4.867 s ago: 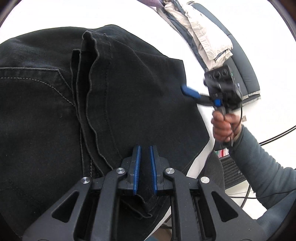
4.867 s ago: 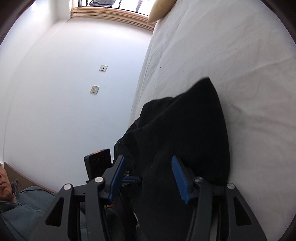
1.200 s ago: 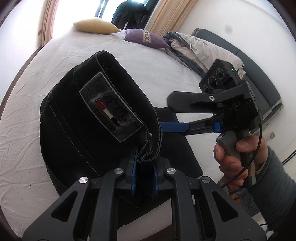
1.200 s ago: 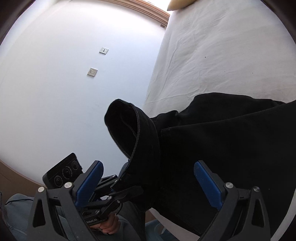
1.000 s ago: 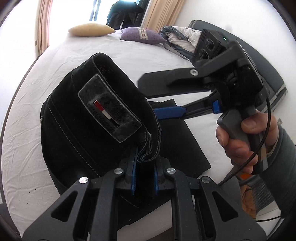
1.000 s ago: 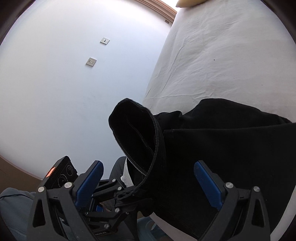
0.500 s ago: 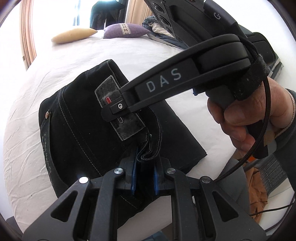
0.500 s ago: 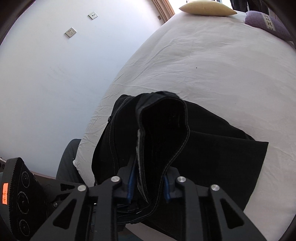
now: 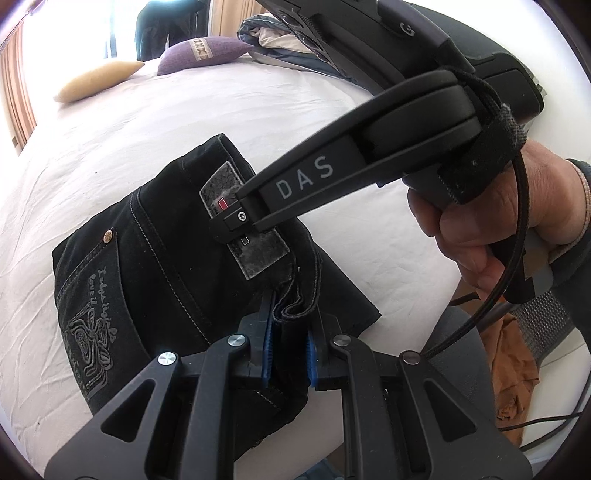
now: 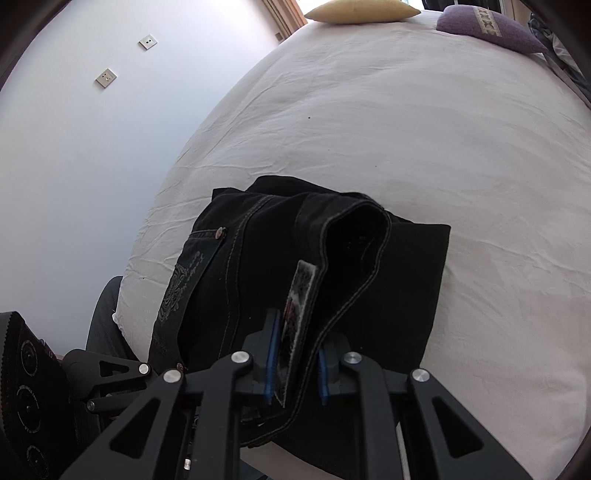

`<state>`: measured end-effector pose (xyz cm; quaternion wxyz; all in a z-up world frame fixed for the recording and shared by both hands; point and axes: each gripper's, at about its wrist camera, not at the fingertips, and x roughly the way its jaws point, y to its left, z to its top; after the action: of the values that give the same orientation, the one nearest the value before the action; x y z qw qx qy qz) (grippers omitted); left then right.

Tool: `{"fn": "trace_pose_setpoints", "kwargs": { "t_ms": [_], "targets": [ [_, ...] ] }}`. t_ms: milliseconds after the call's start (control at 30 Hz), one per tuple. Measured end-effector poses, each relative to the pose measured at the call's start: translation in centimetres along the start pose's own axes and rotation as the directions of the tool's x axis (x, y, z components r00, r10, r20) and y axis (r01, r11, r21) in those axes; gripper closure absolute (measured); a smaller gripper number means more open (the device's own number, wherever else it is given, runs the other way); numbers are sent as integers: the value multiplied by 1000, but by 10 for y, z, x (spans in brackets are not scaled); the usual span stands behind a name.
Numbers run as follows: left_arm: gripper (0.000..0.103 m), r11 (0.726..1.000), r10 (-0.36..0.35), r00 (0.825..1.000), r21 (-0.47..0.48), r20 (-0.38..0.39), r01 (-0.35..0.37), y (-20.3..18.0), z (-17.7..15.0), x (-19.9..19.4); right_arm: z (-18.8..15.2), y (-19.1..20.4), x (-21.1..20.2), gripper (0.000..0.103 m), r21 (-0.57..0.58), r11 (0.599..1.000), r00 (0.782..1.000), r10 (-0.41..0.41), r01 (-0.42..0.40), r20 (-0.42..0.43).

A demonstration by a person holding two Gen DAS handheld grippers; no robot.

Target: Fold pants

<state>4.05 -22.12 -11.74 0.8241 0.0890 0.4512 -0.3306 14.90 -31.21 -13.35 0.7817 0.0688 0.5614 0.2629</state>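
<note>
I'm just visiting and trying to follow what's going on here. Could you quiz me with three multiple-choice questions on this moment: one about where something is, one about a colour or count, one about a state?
1. Where do the pants lie?
A. on a wooden floor
B. on the white bed
C. in a drawer

2. How many cushions sit at the bed's far end?
A. two
B. none
C. five

3. What is the left gripper doing?
A. hanging wide open
B. holding a cup
C. clamped on the pants' waistband

Answers:
1 B, the dark denim rests on the sheet near its edge.
2 A, a yellow cushion and a purple cushion show.
3 C, the denim edge sits pinched between its blue pads.
</note>
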Motion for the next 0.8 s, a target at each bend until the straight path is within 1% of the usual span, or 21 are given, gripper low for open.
{"fn": "trace_pose_setpoints", "kwargs": {
  "t_ms": [267, 467, 700, 800],
  "targets": [
    [91, 1000, -11, 999, -4, -49, 11, -7, 11, 34, -4, -30, 10, 86, 39, 999, 1000, 27, -27, 8],
    [91, 1000, -10, 999, 0, -52, 10, -16, 16, 53, -7, -46, 12, 86, 52, 998, 999, 43, -44, 14],
    [90, 1000, 5, 998, -16, -59, -6, -22, 18, 82, -6, -64, 23, 85, 47, 997, 998, 62, -62, -4],
    [90, 1000, -1, 998, -24, -56, 0, -24, 17, 94, -7, -70, 24, 84, 36, 997, 997, 71, -70, -7]
  ]
}}
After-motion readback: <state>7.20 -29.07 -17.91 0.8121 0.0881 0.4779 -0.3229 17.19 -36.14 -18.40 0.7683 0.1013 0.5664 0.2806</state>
